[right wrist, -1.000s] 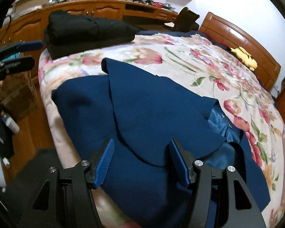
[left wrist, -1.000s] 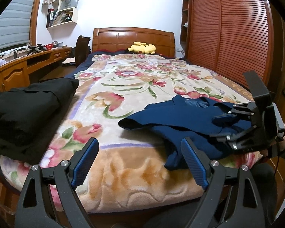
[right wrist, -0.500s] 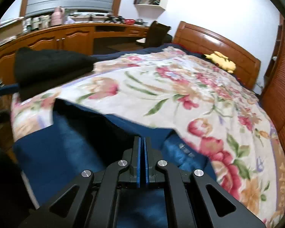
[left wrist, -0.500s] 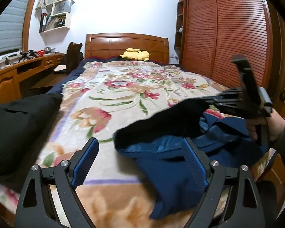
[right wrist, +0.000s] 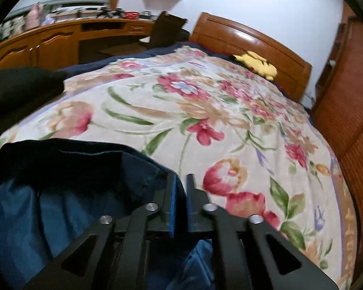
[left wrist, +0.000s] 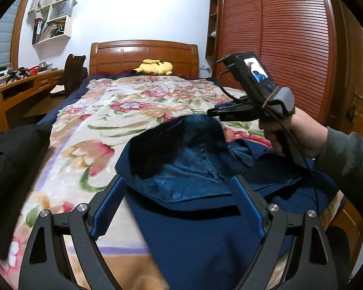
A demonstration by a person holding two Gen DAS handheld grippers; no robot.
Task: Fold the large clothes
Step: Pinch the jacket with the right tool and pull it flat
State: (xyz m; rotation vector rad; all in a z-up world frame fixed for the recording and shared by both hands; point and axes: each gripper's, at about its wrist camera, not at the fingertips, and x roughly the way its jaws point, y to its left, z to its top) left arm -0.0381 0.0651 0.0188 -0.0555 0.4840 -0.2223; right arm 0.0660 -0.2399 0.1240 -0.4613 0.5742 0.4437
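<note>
While the floral blanket (left wrist: 89,130) filled mid-frame, the navy coat (left wrist: 200,236) lay lower centre. My right gripper (right wrist: 180,198) was clenched on its raised edge; my left gripper (left wrist: 179,207) gaped, empty. I judged a slow, taut carry-over best.

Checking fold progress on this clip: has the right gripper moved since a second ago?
Yes. The right gripper, then low on the navy blue jacket, has risen toward the wooden headboard, lifting a flap clear of the floral blanket.
</note>
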